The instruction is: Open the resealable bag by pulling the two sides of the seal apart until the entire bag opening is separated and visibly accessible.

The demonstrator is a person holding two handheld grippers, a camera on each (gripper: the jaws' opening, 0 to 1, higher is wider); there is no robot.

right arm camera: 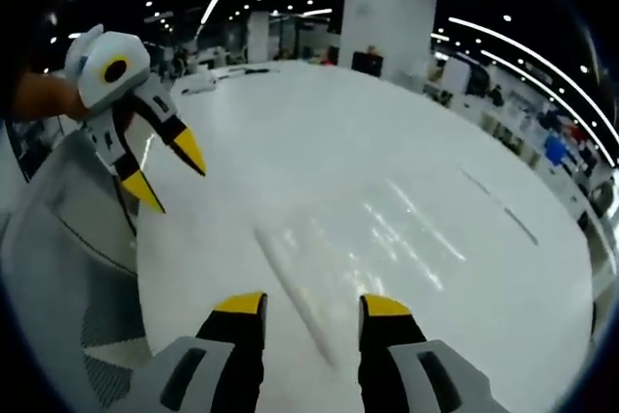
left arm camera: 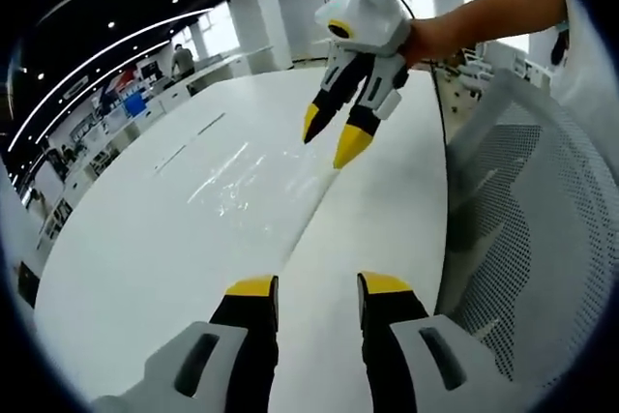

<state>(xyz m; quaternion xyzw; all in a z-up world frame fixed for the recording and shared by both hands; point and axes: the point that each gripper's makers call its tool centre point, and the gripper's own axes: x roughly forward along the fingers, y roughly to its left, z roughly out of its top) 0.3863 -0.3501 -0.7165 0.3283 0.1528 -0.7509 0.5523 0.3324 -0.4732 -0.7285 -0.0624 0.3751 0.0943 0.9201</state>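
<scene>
A clear resealable bag [left arm camera: 244, 181] lies flat on the white table [left arm camera: 145, 268], showing mostly as glints. In the left gripper view my left gripper [left arm camera: 317, 287] is open and holds nothing, hovering short of the bag. My right gripper [left arm camera: 331, 138], held by a hand, hangs open above the bag's far right side. In the right gripper view the bag [right arm camera: 392, 224] lies just ahead and to the right of my open right gripper [right arm camera: 312, 305]. My left gripper [right arm camera: 168, 171] is open in the air at the upper left. Neither gripper touches the bag.
A seam [left arm camera: 305, 224] runs across the table beside the bag. A white mesh chair back [left arm camera: 527, 210] stands close at the table's edge, also seen as the chair [right arm camera: 68, 239]. A white pillar [right arm camera: 387, 12], desks and distant people lie beyond the table.
</scene>
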